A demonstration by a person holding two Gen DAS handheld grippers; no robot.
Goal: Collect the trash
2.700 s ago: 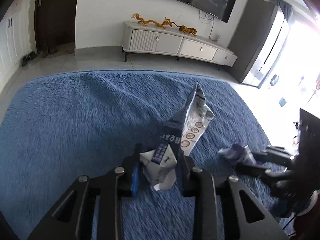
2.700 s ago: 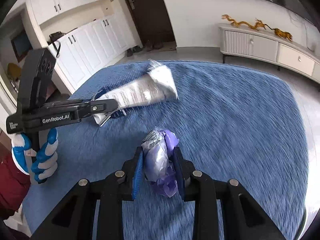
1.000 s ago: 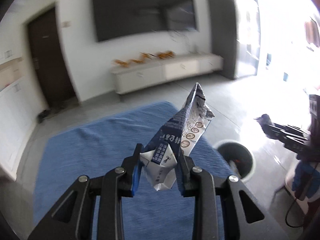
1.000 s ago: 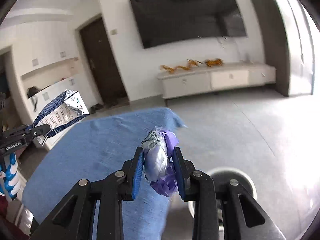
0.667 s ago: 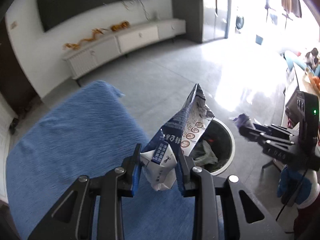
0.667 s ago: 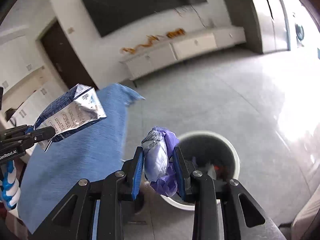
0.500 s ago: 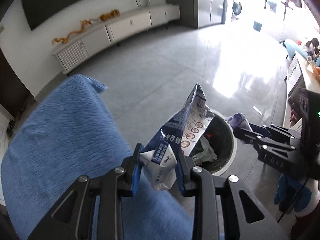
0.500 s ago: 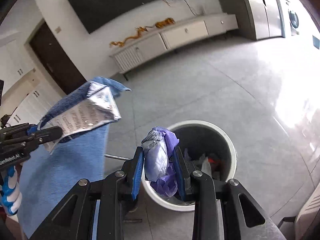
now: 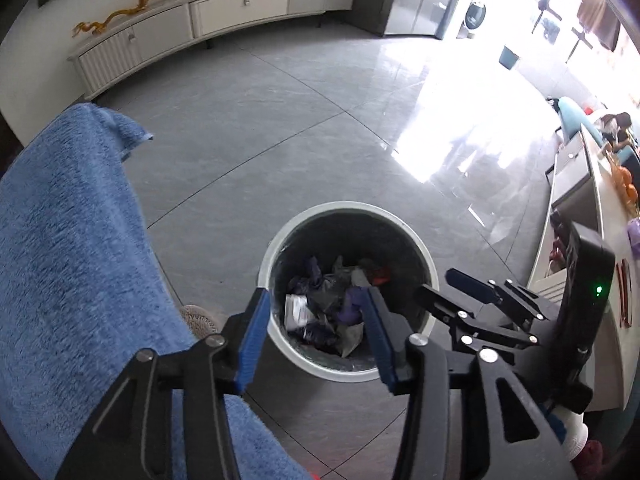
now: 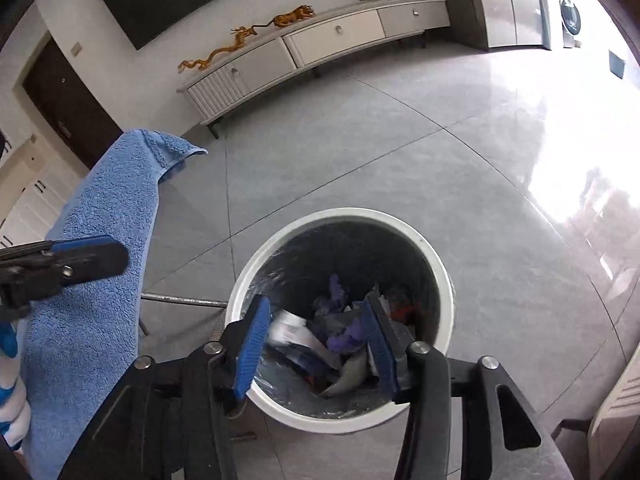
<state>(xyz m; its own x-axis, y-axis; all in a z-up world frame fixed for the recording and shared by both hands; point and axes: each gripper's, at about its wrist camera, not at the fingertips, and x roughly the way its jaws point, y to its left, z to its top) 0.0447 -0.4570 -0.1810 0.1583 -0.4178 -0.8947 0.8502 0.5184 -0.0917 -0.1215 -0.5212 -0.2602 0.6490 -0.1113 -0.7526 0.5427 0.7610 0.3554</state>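
A round white-rimmed trash bin (image 9: pixel 347 207) stands on the grey floor, directly under both grippers. My left gripper (image 9: pixel 314 300) hangs over it, jaws opening, nothing between its blue pads. My right gripper (image 10: pixel 316 308) is also above the bin (image 10: pixel 440 264), jaws opening and empty. Down in the bin, among other rubbish, lie the blue-and-white carton (image 9: pixel 296 312) and the purple wrapper wad (image 9: pixel 352 305). The right wrist view shows the carton (image 10: pixel 292 332) blurred and the purple wad (image 10: pixel 345 336) beside it. The right gripper (image 9: pixel 438 284) shows at the bin's right edge, the left gripper (image 10: pixel 114 258) at far left.
A table covered with a blue towel (image 9: pixel 60 240) borders the bin on the left, with a metal bar (image 10: pixel 180 301) beneath it. A white low cabinet (image 9: pixel 240 8) with golden dragon figures lines the far wall. A white counter (image 9: pixel 600 216) stands at right. Grey tiled floor surrounds the bin.
Both grippers came down over the bin and their jaws parted. The carton left the left gripper and the purple wad left the right; both now lie in the bin.
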